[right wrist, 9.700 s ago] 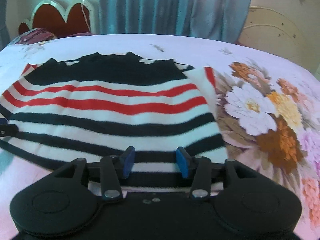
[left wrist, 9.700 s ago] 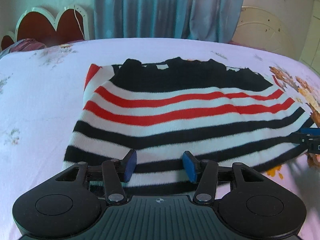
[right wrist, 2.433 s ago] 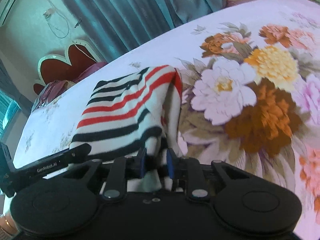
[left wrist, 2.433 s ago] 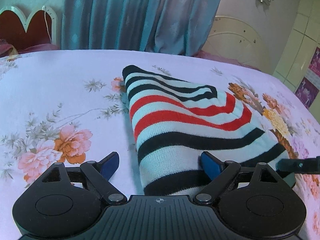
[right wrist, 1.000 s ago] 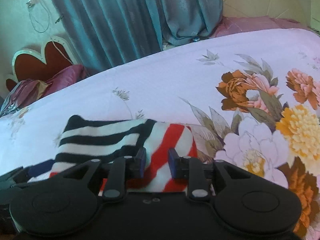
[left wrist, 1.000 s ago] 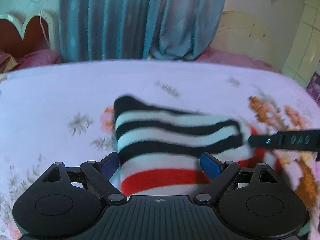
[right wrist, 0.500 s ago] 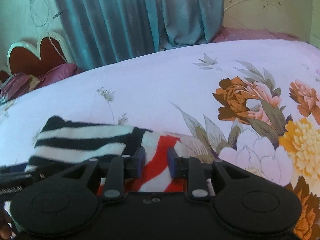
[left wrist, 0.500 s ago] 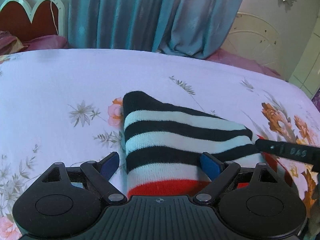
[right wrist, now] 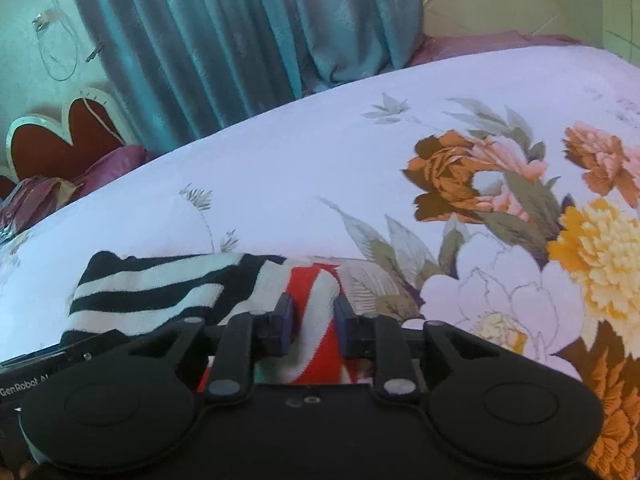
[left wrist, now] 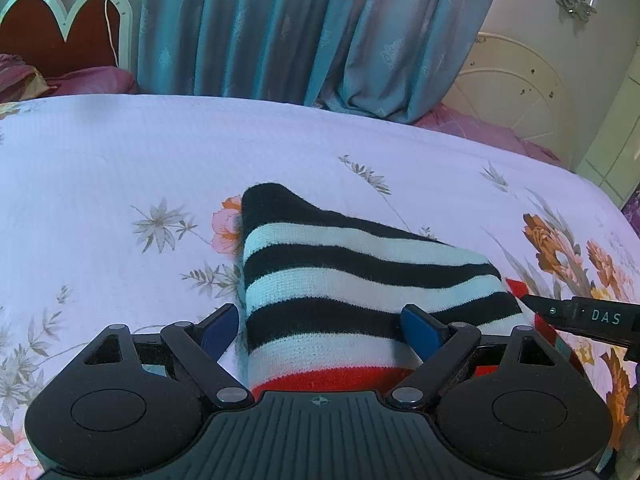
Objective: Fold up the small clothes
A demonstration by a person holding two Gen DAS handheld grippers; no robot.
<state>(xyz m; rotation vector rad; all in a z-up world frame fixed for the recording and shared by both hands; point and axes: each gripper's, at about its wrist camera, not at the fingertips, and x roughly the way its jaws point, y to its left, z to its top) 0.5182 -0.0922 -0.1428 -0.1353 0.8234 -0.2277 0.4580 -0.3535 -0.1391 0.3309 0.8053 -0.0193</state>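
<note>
A black, white and red striped sweater (left wrist: 340, 272) lies folded into a small bundle on the flowered bed sheet (left wrist: 120, 160). My left gripper (left wrist: 320, 326) stands open wide at its near end. One blue pad (left wrist: 218, 326) is beside the sweater's left edge and the other rests on top of the knit. My right gripper (right wrist: 313, 320) pinches the red-and-white fold of the sweater (right wrist: 152, 288) at its right end, jaws closing, with fabric filling the gap. A finger of the right gripper (left wrist: 580, 316) shows at the sweater's right corner in the left wrist view.
Teal curtains (left wrist: 300, 32) hang behind the bed. A red heart-shaped headboard (left wrist: 60, 28) and pink pillows (left wrist: 92, 80) lie at the far left, a cream headboard (left wrist: 516, 80) at the far right. Large printed flowers (right wrist: 540, 240) cover the sheet to the right.
The right gripper has sunk slightly toward the bed with the red-striped fold, and its pads have drawn closer together. The left gripper has kept its wide opening over the sweater.
</note>
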